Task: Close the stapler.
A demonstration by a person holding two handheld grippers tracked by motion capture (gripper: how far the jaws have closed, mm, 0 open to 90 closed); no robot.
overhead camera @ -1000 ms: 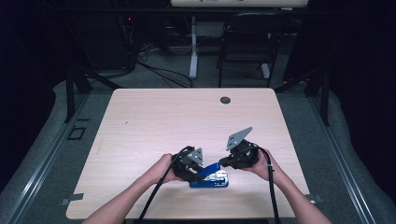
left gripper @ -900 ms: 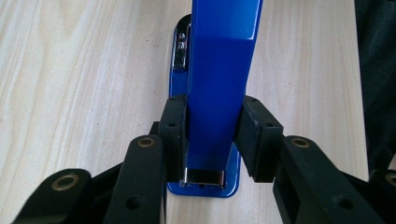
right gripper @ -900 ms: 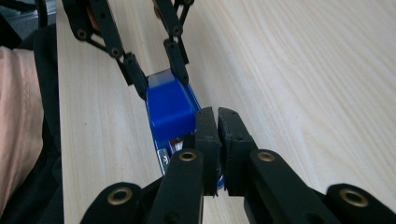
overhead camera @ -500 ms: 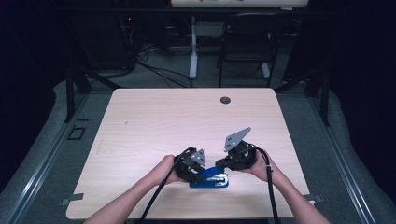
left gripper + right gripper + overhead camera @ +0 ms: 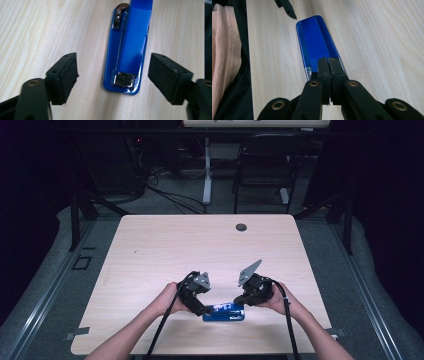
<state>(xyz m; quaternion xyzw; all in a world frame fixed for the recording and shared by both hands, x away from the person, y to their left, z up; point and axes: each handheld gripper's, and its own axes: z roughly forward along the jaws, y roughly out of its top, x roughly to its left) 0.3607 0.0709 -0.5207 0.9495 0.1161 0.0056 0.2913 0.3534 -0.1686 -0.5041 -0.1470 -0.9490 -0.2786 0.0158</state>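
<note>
A: Quick pass. We have the blue stapler (image 5: pixel 223 311) flat on the table (image 5: pixel 210 245), close to the near edge, well away from the round grommet (image 5: pixel 241 227) at the far side and a bit left of it.

B: Long axis?

A: From the high view it runs left to right, roughly parallel to the near edge. In the left gripper view we see its base (image 5: pixel 125 50), metal anvil plate (image 5: pixel 124 80) at the end nearest that camera, the body running straight away from it.

B: Left gripper (image 5: pixel 202 307)?

A: Jaws have just been opening. We see them spread wide, one pad (image 5: pixel 65 75) on each side of the stapler's end, neither touching it.

B: Right gripper (image 5: pixel 240 302)?

A: Pressed together, pads meeting. In its own view the closed tips (image 5: pixel 329 68) sit over the near end of the stapler's blue top (image 5: pixel 317 42); we can't tell whether they pinch anything.

B: Stapler's far end in that view?

A: Rounded, pointing toward the left gripper's jaw tip (image 5: pixel 287 8).
</note>
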